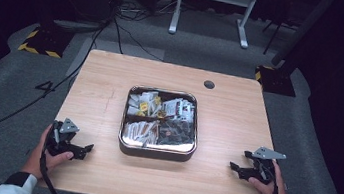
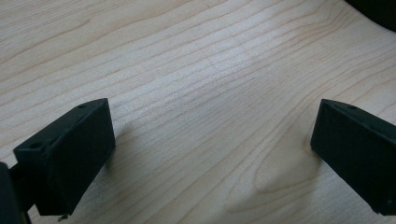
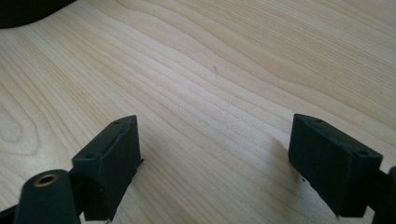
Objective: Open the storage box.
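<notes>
Two claws, L (image 1: 86, 149) & R (image 1: 234, 168), both wide, empty, on table (image 1: 100, 92). Tray (image 1: 156, 151) sits between, centre. I'd approach from above w/ jaws wide, pick one packet (image 1: 141, 132).

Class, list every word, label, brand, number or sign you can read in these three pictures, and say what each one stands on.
No text can be read in any of these pictures.
Packets in the tray: print on them is too small and blurred to read.
Yellow and black striped floor marking: a warning pattern, with no words.
Table, left gripper, right gripper: no lettering visible.
</notes>
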Demonstrator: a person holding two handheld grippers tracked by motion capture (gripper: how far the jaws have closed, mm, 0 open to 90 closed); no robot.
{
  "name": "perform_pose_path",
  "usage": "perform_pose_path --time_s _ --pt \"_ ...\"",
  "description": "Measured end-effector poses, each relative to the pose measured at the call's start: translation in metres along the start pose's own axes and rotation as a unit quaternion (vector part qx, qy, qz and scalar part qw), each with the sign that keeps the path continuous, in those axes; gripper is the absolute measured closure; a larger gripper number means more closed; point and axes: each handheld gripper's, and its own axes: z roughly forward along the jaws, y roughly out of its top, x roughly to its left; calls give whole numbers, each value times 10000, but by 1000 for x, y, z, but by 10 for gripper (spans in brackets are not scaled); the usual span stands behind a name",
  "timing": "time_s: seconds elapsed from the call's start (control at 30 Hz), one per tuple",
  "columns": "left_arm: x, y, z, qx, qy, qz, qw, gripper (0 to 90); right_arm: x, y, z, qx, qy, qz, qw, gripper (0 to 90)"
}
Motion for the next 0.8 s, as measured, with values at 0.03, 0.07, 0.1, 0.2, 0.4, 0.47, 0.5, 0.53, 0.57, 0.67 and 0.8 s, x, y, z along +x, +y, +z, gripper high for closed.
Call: perform_pose_path --time_s 0.03,0.07,0.1,0.2,0.4,0.47,0.5,0.53,0.57,0.67,0.8 --pt "0 0 0 0 0 0 10000 0 0 0 0 0 0 0 10000 170" --pt "0 0 0 -1 -3 1 10000 0 0 0 0 2 6 -1 10000 170" --pt "0 0 0 -2 -1 3 10000 0 0 0 0 4 9 -5 10000 170" --pt "0 0 0 -4 3 14 10000 2 0 0 0 2 9 -2 10000 170" --pt "0 0 0 -5 -12 19 10000 2 0 1 -1 63 -28 29 10000 180" --pt "1 0 0 6 -23 25 10000 1 -2 4 -2 195 5 80 9998 195" --pt "1 1 0 9 -29 29 10000 1 -2 4 -2 195 5 80 9998 195" --pt "1 1 0 4 -33 26 10000 1 -5 7 -1 186 190 174 9995 225" --pt "1 1 0 4 -33 26 10000 1 -5 7 -1 186 190 174 9995 225" --pt "1 1 1 7 -40 25 10000 1 -5 18 3 117 264 50 9996 238" --pt "1 1 1 -4 -26 23 10000 1 -2 30 3 21 359 -21 9994 273"
